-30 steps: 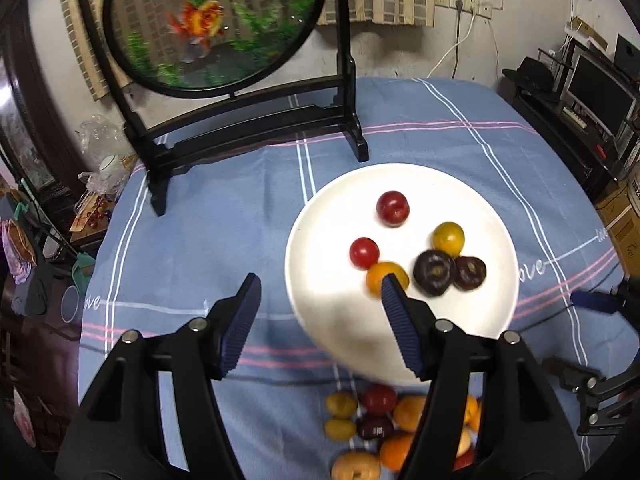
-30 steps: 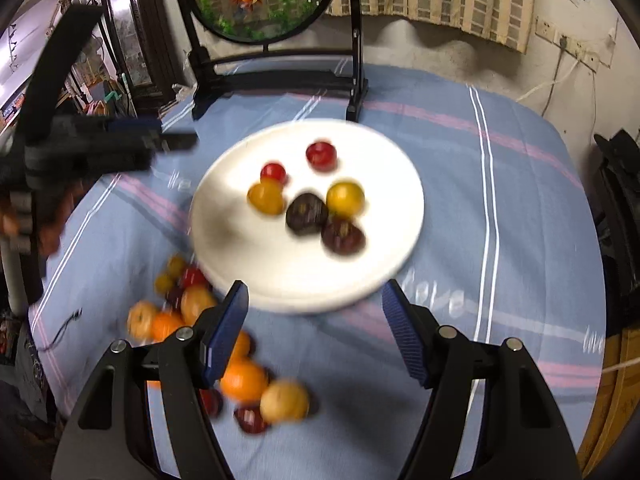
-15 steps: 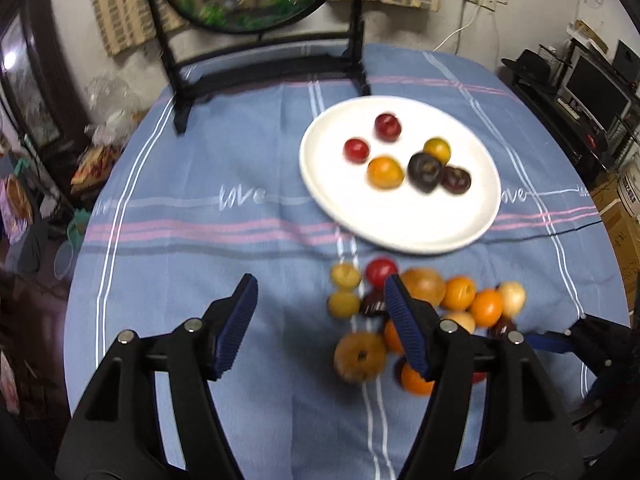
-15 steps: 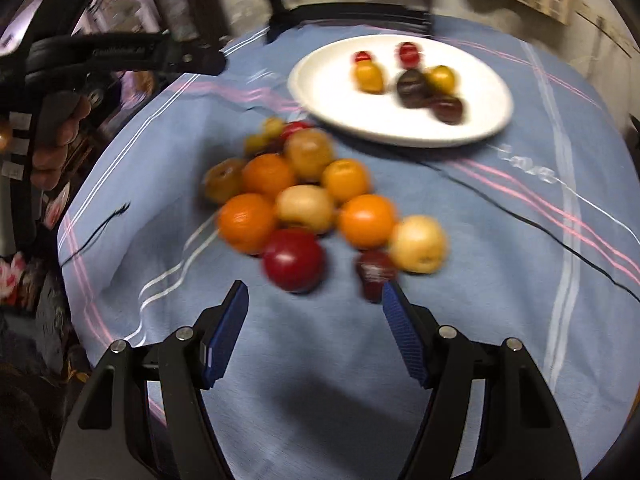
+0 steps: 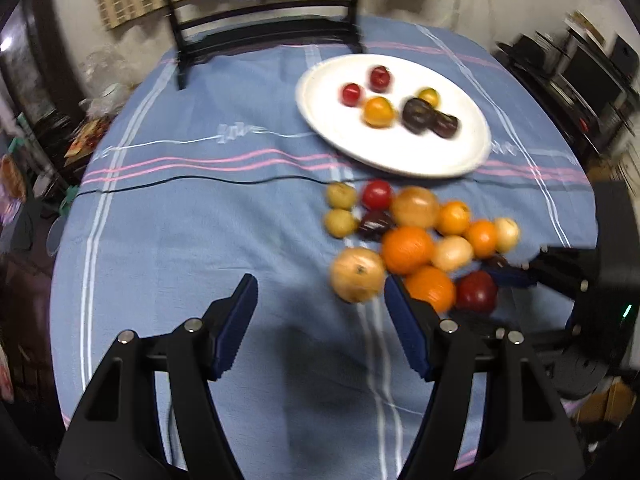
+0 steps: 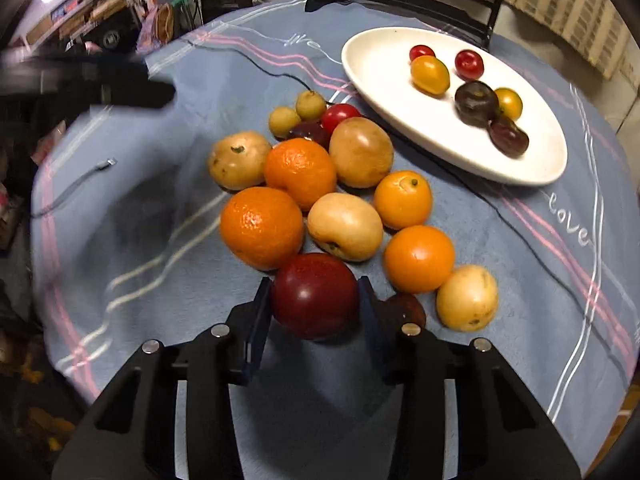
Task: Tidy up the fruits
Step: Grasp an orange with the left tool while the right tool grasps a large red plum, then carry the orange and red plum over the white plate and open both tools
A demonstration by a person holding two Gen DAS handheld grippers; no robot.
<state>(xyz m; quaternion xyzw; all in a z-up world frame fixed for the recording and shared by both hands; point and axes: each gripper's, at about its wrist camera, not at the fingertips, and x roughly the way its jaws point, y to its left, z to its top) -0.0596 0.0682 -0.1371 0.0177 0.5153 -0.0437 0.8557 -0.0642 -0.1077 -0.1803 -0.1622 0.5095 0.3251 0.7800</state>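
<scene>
A pile of loose fruit lies on the blue tablecloth: oranges (image 6: 262, 227), tan round fruits (image 6: 345, 226), small yellow-green ones and dark plums. My right gripper (image 6: 314, 304) has its jaws closed against both sides of a dark red plum (image 6: 315, 295) at the near edge of the pile; the plum rests on the cloth. It also shows in the left wrist view (image 5: 476, 291). My left gripper (image 5: 318, 312) is open and empty, above the cloth left of the pile (image 5: 408, 248). A white plate (image 6: 400, 116) beyond holds several small fruits.
A black framed stand (image 5: 264, 28) rises at the table's far side. A thin black cable (image 5: 200, 180) crosses the cloth between plate and pile. A small dark plum (image 6: 408, 308) lies just right of my right fingers. Clutter surrounds the table.
Both grippers pulled back from the plate toward the pile. My right gripper dropped low and closed its jaws around the dark red plum. The left one stayed open.
</scene>
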